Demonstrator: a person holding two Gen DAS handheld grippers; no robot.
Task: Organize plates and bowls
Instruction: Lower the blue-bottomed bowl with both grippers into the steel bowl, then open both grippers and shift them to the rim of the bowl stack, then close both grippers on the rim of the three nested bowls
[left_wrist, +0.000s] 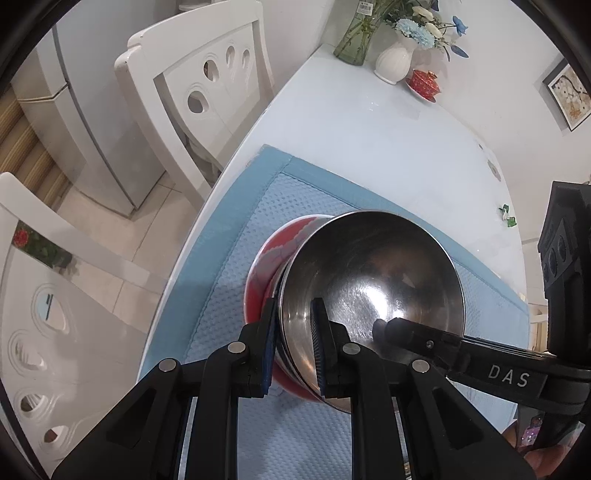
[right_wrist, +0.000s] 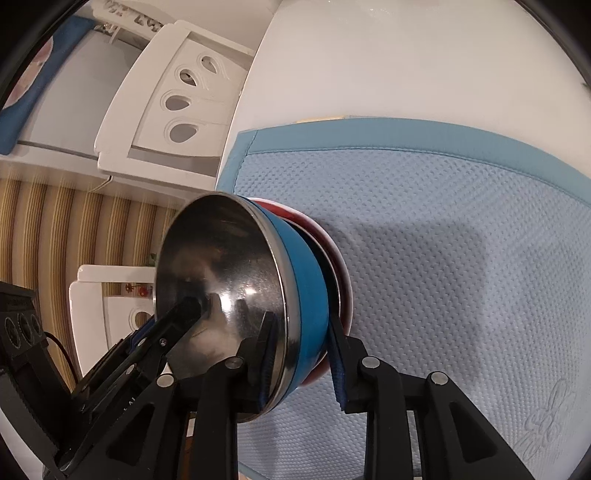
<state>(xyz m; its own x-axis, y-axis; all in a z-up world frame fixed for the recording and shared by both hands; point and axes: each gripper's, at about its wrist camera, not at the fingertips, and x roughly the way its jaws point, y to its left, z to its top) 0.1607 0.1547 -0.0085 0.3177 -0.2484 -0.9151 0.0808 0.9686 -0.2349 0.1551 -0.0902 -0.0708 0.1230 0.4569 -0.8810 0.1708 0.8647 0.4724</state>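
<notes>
So both grippers sit on the steel bowl (left_wrist: 369, 288) rim: left gripper (left_wrist: 295, 354) clamped tight, right gripper (right_wrist: 303, 365) loosely straddling it.

Dining corner, white and pale blue

White glossy table (left_wrist: 369, 122) under a blue waffle-textured mat (right_wrist: 443, 221); 2 white chairs (left_wrist: 195, 85) with teardrop cut-outs alongside; grey refrigerator (left_wrist: 85, 122) behind; beige tiled floor (left_wrist: 122, 236); striped brown curtain (right_wrist: 55, 229); glass vase (left_wrist: 354, 40) and white vase (left_wrist: 395, 62) of flowers by the wall; framed floral picture (left_wrist: 567, 94) hung on white.
</notes>
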